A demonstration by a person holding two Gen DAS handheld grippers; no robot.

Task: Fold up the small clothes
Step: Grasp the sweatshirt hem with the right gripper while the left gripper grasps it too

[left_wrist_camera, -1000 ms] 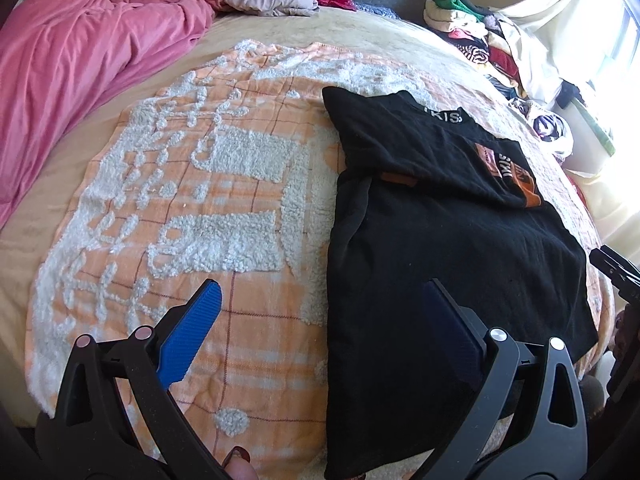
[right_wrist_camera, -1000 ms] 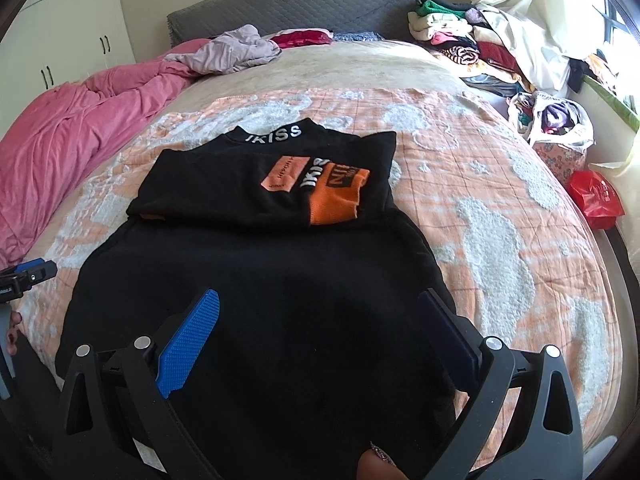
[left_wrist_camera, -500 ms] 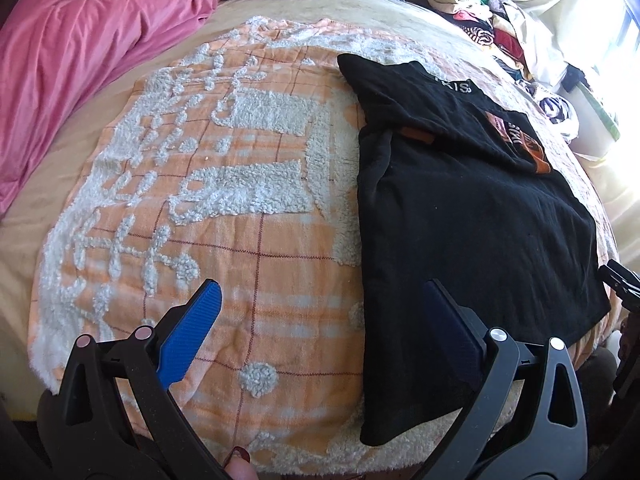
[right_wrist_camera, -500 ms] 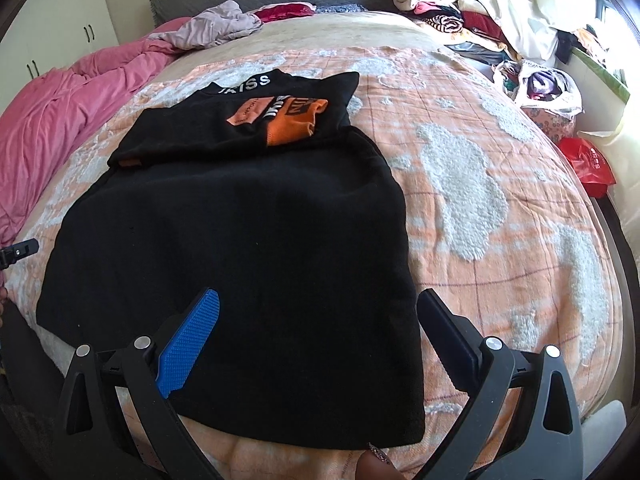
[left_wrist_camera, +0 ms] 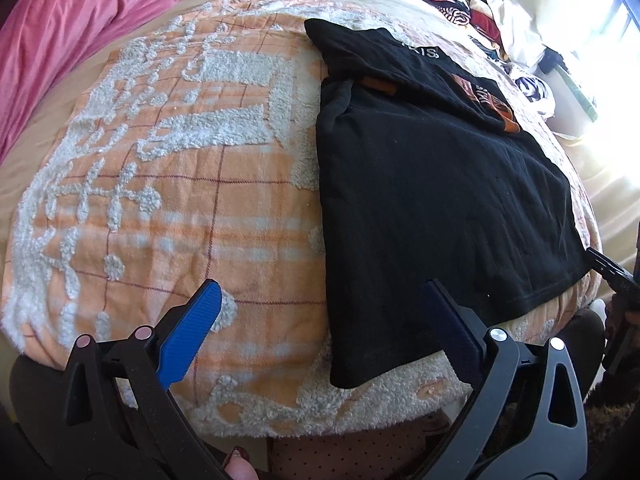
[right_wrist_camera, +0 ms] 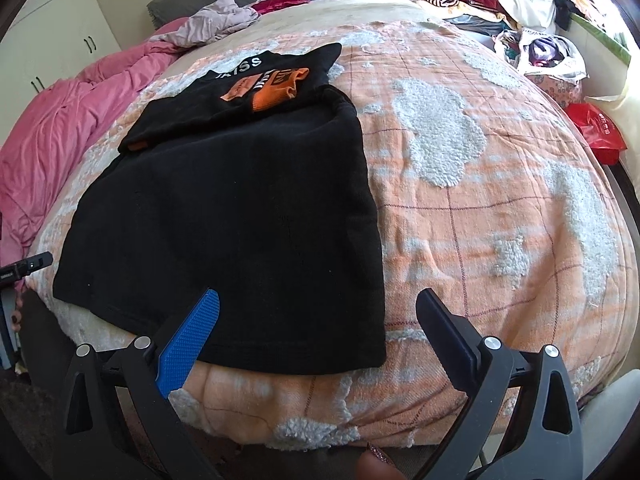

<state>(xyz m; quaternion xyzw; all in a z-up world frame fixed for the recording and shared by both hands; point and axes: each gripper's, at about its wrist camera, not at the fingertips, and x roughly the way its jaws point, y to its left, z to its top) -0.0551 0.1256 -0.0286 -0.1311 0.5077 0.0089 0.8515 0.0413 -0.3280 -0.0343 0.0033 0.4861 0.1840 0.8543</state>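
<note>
Hem of the black shirt (right_wrist_camera: 224, 216) lies just ahead of both released claws, left gripper (left_wrist_camera: 320, 320) and right gripper (right_wrist_camera: 318, 320), long axis running away.

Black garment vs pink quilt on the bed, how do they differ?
The black garment lies smoothed flat, top part folded over, on the orange blanket; the pink quilt is bunched in wrinkles at the bed's left side. The garment carries orange patches and white lettering; the quilt is plain. Neither is gripped.
</note>
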